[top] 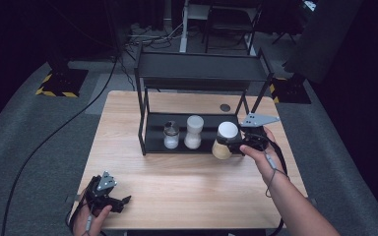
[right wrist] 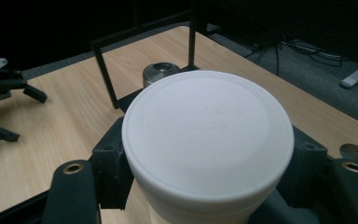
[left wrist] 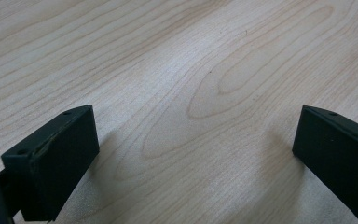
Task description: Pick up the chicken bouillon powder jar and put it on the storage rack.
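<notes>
Holding the white-lidded jar (top: 225, 140) just under its lid, the right gripper (top: 236, 143) has its fingers pinching the jar at the front right corner of the rack's lower shelf (top: 152, 142), near the right edge of the table (top: 187, 191). The jar seems lifted a little and tilted, so this step looks like carrying it out of or into the rack. To do it well, keep the jar upright, keep the grip firm, and move slowly past the rack's right post (top: 260, 98). Leave room beside the tall white bottle (top: 193, 132) and the small glass jar (top: 171, 135) on the same shelf. The left gripper (top: 109, 195) rests at the front left corner of the table, fingers spread apart and holding nothing.
</notes>
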Demonstrator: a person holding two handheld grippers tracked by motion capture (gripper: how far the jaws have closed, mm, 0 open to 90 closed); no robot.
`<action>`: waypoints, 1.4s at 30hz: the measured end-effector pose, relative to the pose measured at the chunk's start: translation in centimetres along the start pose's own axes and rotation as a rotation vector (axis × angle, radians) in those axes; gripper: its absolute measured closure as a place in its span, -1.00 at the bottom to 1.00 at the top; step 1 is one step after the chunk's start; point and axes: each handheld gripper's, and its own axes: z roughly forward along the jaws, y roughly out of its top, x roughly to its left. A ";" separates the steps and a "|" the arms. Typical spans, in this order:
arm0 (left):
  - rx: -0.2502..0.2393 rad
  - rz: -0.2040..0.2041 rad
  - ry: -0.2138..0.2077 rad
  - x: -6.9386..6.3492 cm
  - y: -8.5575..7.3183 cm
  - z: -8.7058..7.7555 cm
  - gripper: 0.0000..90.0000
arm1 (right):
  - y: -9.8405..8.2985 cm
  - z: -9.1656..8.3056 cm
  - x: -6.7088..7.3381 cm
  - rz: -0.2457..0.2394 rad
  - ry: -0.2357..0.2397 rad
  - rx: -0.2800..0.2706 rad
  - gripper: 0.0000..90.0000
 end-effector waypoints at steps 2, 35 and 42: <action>0.000 0.000 0.000 0.0 0.0 0.0 -1.00 | 0.1 0.4 -0.4 0.006 -0.008 0.002 -0.26; 0.000 0.000 0.000 0.0 0.0 0.0 -1.00 | -1.0 6.9 -3.1 0.054 -0.112 0.091 -0.26; -0.001 0.000 0.000 0.0 0.0 0.0 -1.00 | -1.0 8.0 -3.2 0.052 -0.118 0.120 -0.26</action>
